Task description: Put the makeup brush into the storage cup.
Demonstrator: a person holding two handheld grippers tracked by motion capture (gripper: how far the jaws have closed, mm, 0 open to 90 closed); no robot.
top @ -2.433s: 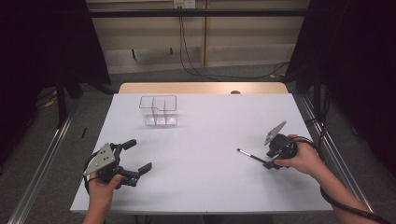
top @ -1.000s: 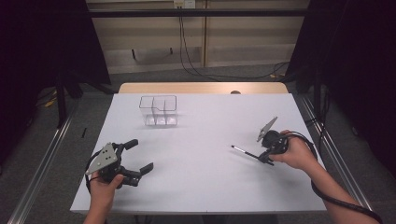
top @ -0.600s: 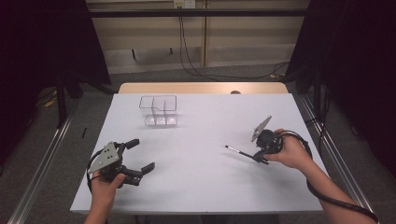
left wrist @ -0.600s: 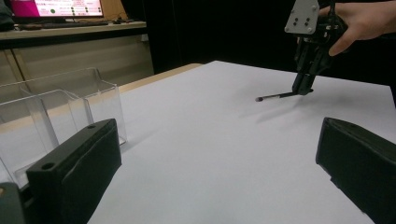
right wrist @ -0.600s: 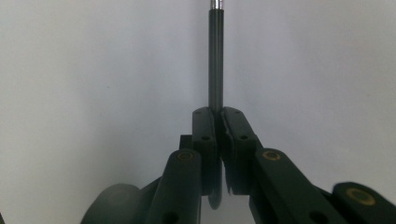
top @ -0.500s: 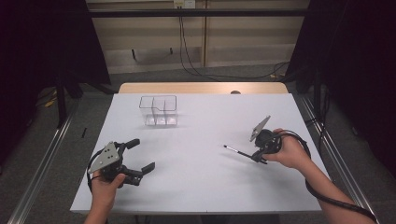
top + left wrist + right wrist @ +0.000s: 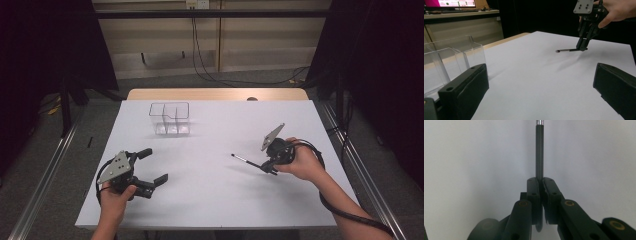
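Your right hand-held gripper point(image 7: 268, 166) sits toward the right edge of the worktop point(image 7: 210, 200), jaws clamped on a thin dark pen point(image 7: 246, 160) that juts toward the worktop's middle. The right gripper view confirms what the high view leaves small: the pads point(image 7: 534, 192) pinch the pen's point(image 7: 539, 152) shaft tight, with a silver band on it at that picture's top. The left gripper view adds that the pen point(image 7: 567, 50) lies almost level, just above the white surface, with the right hand-held gripper point(image 7: 582, 47) pointing down onto it.

Your left hand-held gripper point(image 7: 151, 166) stands near the front left corner, jaws wide apart with nothing between them. A clear divided container point(image 7: 170, 119) stands toward the back edge, left of centre; the left gripper view shows it point(image 7: 449, 60) just beyond the left jaw. The worktop between the pen and the container is open, and so is its front right corner.
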